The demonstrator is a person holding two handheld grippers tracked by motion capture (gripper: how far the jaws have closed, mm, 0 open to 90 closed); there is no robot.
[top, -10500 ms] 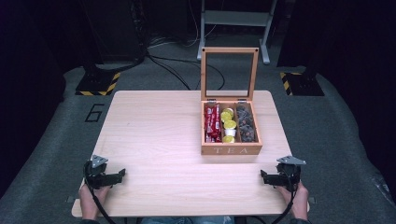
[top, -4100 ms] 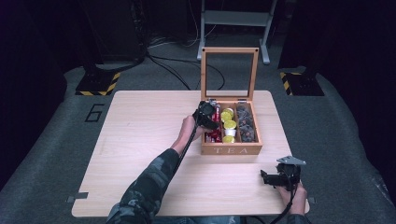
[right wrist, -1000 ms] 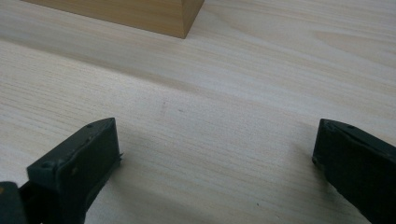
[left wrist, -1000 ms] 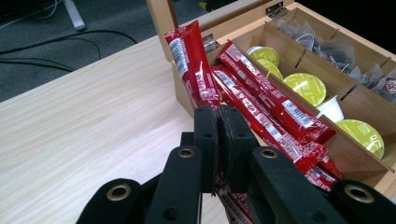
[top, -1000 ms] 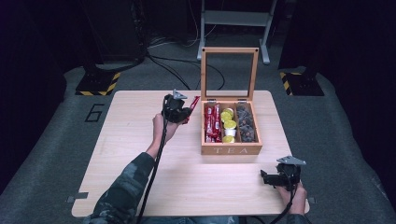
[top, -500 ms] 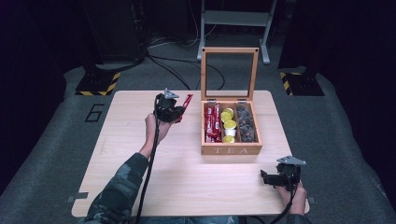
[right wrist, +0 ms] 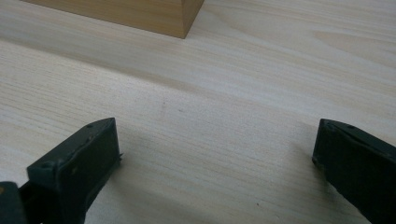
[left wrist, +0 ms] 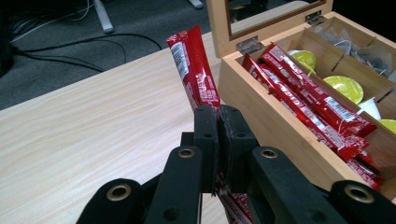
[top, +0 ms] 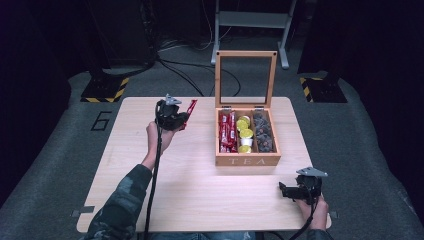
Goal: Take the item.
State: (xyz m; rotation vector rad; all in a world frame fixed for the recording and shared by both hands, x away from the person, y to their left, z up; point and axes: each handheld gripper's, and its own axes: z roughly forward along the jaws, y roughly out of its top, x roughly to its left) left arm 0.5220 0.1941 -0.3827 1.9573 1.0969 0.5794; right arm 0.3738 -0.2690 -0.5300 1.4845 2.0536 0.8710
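Red packet (left wrist: pixel 195 70) pinched between left gripper (left wrist: pixel 217 122) fingers (upright).

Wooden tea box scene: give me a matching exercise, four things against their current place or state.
Things:
1. red foil sachet
2. yellow-lidded round capsules
3. right gripper
4. glass-paned hinged lid

States:
A. middle compartment of the wooden tea box
B. standing upright, open
C. clamped in the left gripper, over the table
D. jaws wide apart, low at the table's near edge

Pairs: 1-C, 2-A, 3-D, 4-B
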